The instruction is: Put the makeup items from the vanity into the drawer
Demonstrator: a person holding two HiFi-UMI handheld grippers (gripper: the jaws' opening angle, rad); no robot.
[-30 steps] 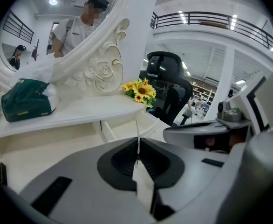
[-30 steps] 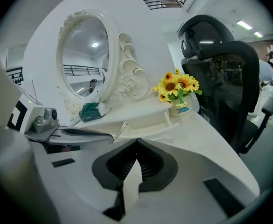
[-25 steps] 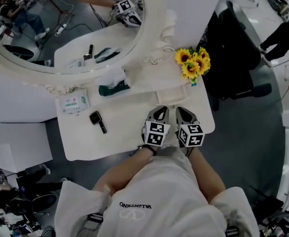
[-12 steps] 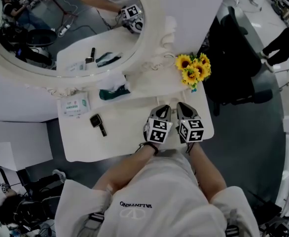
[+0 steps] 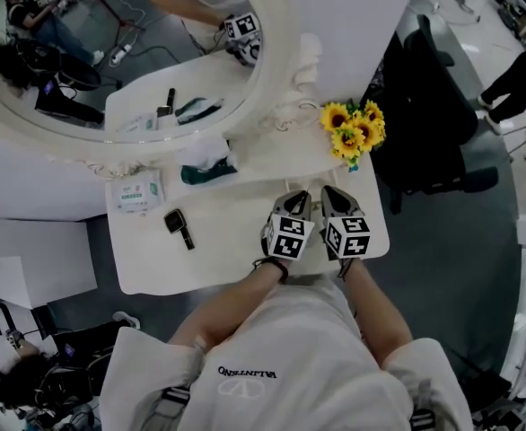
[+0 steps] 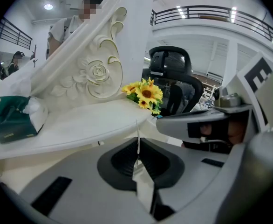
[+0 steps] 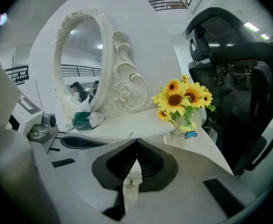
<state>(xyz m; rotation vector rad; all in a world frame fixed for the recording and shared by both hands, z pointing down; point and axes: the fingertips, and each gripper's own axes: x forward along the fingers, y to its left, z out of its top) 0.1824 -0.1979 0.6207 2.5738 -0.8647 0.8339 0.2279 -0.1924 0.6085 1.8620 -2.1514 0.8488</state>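
Observation:
A black makeup item (image 5: pixel 178 227) lies on the white vanity top (image 5: pixel 227 259), left of centre. My left gripper (image 5: pixel 294 203) and right gripper (image 5: pixel 332 197) rest side by side at the right part of the vanity, tips toward the raised back shelf (image 5: pixel 263 155). Both are shut with nothing between the jaws, as the left gripper view (image 6: pixel 137 141) and the right gripper view (image 7: pixel 136 146) show. A small metal knob (image 7: pixel 130 185) shows just under the right gripper's jaws. The makeup item is well to the left of both grippers.
A green tissue pack (image 5: pixel 205 171) sits on the shelf under the oval mirror (image 5: pixel 137 52). A white wipes pack (image 5: pixel 135 191) lies at the far left. Sunflowers (image 5: pixel 353 128) stand at the right end. A black office chair (image 5: pixel 425 97) stands to the right of the vanity.
Both grippers stay side by side in the same spot. The head view has drifted slightly, and figures reflected in the mirror have moved.

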